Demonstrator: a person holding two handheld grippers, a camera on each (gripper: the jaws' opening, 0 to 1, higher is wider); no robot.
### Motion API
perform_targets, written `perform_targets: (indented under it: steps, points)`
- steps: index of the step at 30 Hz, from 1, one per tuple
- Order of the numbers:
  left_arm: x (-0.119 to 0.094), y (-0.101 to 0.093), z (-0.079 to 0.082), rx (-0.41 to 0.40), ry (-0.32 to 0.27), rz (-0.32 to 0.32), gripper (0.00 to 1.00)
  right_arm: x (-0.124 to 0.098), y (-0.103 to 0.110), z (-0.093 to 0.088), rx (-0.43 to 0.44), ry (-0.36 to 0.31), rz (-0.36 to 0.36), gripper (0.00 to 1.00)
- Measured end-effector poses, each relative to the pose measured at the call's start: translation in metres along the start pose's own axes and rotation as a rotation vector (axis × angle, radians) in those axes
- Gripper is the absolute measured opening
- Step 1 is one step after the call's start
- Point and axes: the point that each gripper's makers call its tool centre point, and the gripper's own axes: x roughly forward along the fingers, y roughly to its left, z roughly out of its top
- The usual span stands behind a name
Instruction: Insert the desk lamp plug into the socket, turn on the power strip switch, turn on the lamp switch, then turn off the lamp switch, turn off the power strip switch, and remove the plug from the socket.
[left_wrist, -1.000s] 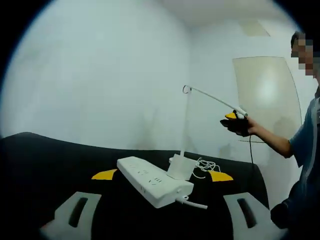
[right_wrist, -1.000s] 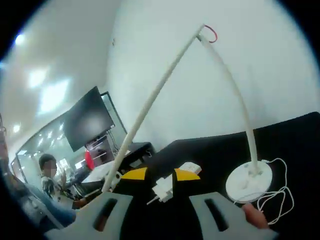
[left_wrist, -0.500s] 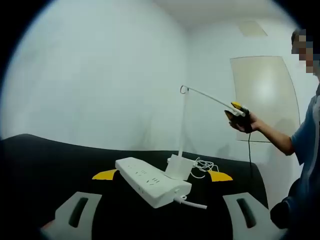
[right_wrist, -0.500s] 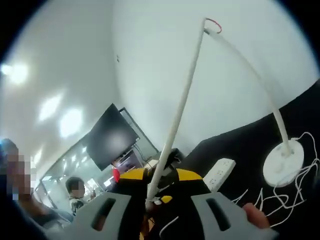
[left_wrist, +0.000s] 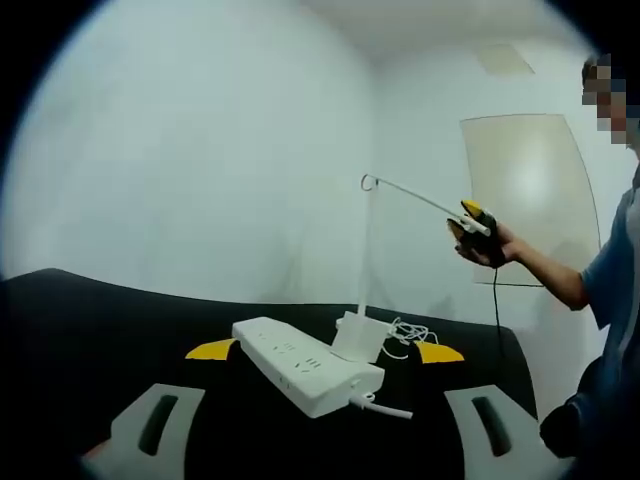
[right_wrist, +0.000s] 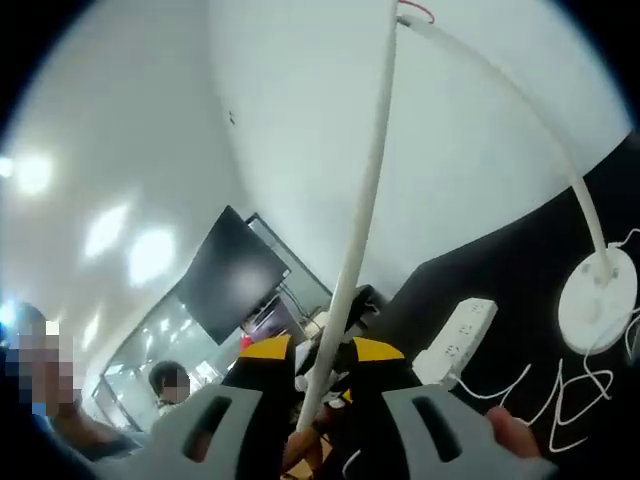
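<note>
A white power strip (left_wrist: 300, 366) lies on the black table (left_wrist: 90, 320), with the round white lamp base (left_wrist: 358, 336) just behind it. The lamp's thin arm (left_wrist: 415, 196) reaches right to its head. There a person's hand holds my right gripper (left_wrist: 474, 222) at the tip. In the right gripper view the lamp bar (right_wrist: 350, 250) runs down between the yellow-tipped jaws of my right gripper (right_wrist: 320, 352), which stand narrowly apart beside it. The strip (right_wrist: 457, 338) and base (right_wrist: 598, 300) lie far below. My left gripper (left_wrist: 325, 352) hangs wide open in front of the strip.
The lamp's white cord (left_wrist: 405, 330) is coiled beside the base, and the strip's own cable (left_wrist: 385, 408) trails toward me. A person in a blue sleeve (left_wrist: 610, 290) stands at the right. A dark monitor (right_wrist: 225, 285) and other people are in the background.
The right gripper has closed in on the lamp head, and the bar now runs straight between its jaws. The left gripper, strip and lamp base have barely shifted.
</note>
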Motion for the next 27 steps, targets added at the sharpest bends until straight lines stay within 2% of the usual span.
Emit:
perform_targets:
  steps: [5, 7, 8, 20, 27]
  points:
    - [0.000, 0.001, 0.000, -0.001, -0.002, 0.001, 0.64, 0.006, -0.002, -0.002, 0.004, 0.019, 0.006, 0.22]
    - [0.000, 0.001, 0.001, -0.002, -0.006, 0.003, 0.64, 0.007, 0.000, -0.007, 0.012, 0.032, 0.009, 0.14]
    - [0.000, 0.002, 0.001, -0.003, -0.007, 0.003, 0.64, 0.007, -0.001, -0.009, 0.026, 0.035, -0.004, 0.13]
    - [0.000, 0.002, 0.000, 0.002, 0.002, 0.003, 0.64, 0.009, -0.005, -0.012, 0.026, 0.042, 0.005, 0.13]
    - [0.000, 0.003, -0.001, 0.006, 0.006, 0.006, 0.63, 0.007, -0.021, -0.017, 0.013, 0.059, -0.018, 0.12]
